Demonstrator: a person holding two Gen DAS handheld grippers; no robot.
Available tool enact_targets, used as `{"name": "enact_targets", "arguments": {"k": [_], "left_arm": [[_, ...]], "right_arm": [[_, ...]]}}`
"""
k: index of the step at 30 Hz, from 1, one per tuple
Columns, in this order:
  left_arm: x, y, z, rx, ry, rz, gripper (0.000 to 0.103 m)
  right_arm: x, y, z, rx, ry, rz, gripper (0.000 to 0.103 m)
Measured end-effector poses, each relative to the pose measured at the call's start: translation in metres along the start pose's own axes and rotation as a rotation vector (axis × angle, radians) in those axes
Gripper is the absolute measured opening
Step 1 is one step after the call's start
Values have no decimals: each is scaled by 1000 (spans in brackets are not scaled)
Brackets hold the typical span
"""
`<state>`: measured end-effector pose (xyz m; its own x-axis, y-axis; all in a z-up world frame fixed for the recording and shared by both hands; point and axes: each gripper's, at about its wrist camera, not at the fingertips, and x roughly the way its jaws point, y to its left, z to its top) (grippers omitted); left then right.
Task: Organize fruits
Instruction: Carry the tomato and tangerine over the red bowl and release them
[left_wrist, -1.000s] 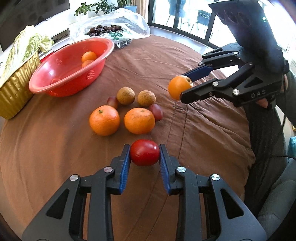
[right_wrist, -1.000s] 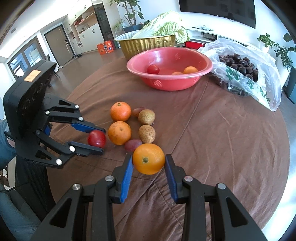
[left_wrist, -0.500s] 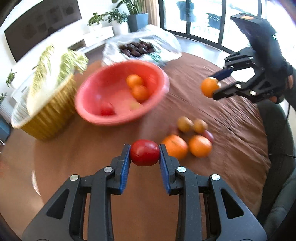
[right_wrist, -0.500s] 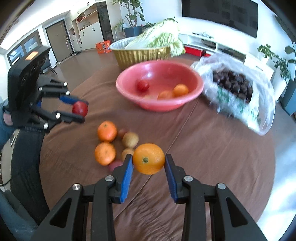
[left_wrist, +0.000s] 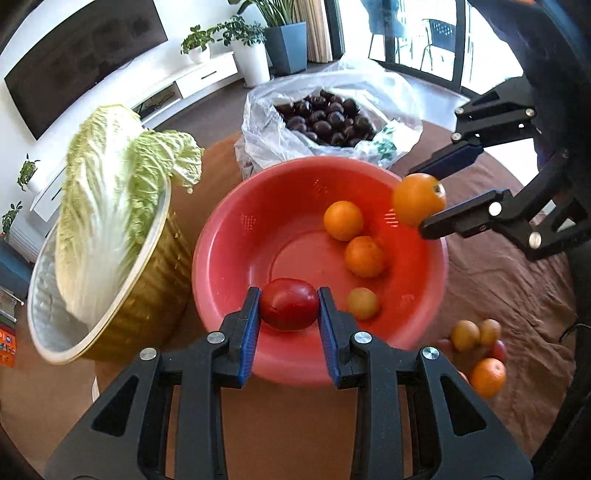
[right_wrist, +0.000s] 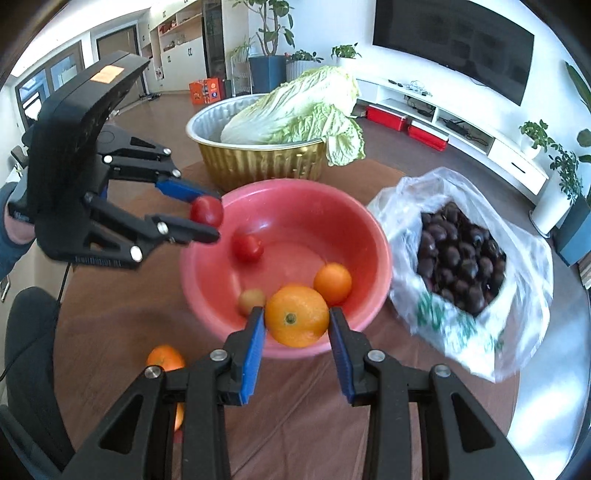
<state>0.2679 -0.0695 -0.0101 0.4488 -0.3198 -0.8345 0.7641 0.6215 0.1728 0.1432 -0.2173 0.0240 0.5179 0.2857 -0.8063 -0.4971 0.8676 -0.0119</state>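
Left wrist view: the left gripper (left_wrist: 289, 309) is clamped on a red tomato (left_wrist: 289, 303), both blue pads pressed against its sides, held above the near rim of the red bowl (left_wrist: 236, 236). Right wrist view: the right gripper (right_wrist: 297, 320) grips an orange (right_wrist: 297, 314) in the same manner, above the near edge of the same bowl.

Bowl contents, as seen from the right wrist view: one small red tomato (right_wrist: 247, 247), one tangerine (right_wrist: 332, 283), and one small yellowish fruit (right_wrist: 252, 301) partly hidden behind the gripper finger. The left wrist view shows two tangerines (left_wrist: 364, 256) in the bowl.

On the brown tablecloth (left_wrist: 517, 288), outside the bowl, loose fruits (left_wrist: 478, 350) lie in a cluster near the bowl's rim: small tan ones, a reddish one, and tangerines.

Beyond the bowl, a gold basin (right_wrist: 258, 162) holds a napa cabbage (right_wrist: 295, 110); the basin stands just beside the bowl. A clear plastic bag (right_wrist: 461, 325) of dark round fruits (right_wrist: 458, 254) lies next to the bowl on the other side.
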Motion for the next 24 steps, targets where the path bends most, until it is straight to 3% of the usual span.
{"name": "enact_targets", "arguments": {"k": [11,24], "left_arm": [[39,11,2,-32,38,1,28],[48,8,0,-20,56,10,30]], "right_arm": [[54,-3,12,-24,80,-26,37],[60,-8,17,-8,72,-22,38]]}}
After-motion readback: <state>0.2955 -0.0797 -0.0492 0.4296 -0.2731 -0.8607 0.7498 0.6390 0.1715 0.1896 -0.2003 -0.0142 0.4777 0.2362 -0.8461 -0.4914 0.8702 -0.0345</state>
